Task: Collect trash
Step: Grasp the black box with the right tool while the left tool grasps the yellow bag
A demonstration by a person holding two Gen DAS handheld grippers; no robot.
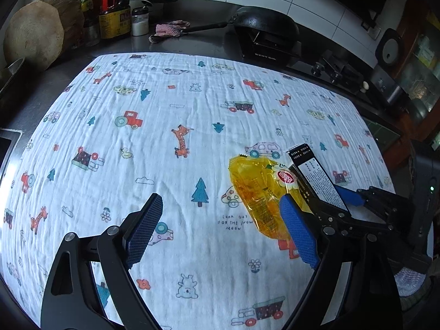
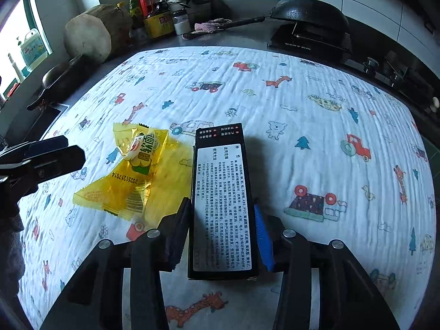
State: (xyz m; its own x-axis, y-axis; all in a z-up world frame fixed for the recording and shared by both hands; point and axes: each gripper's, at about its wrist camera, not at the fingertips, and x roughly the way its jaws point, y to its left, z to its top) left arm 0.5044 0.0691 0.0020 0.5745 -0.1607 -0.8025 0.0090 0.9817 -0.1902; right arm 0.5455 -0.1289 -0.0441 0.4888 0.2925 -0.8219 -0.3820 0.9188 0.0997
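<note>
Two pieces of trash lie side by side on the printed cloth that covers the worktop: a crumpled yellow wrapper and a long black box with a white label of small print. The right hand-held gripper is closed on the near end of the black box, its dark pad against the box's left side and its blue pad against the right side; the far end of the box rests on the cloth. The yellow wrapper touches the box's left side. The left hand-held gripper stands wide with nothing between its blue pads; in its own view the right pad overlaps the near edge of the yellow wrapper, while the left pad sits over bare cloth. At the back of the worktop stand a wooden block, bottles and a black wok.
</note>
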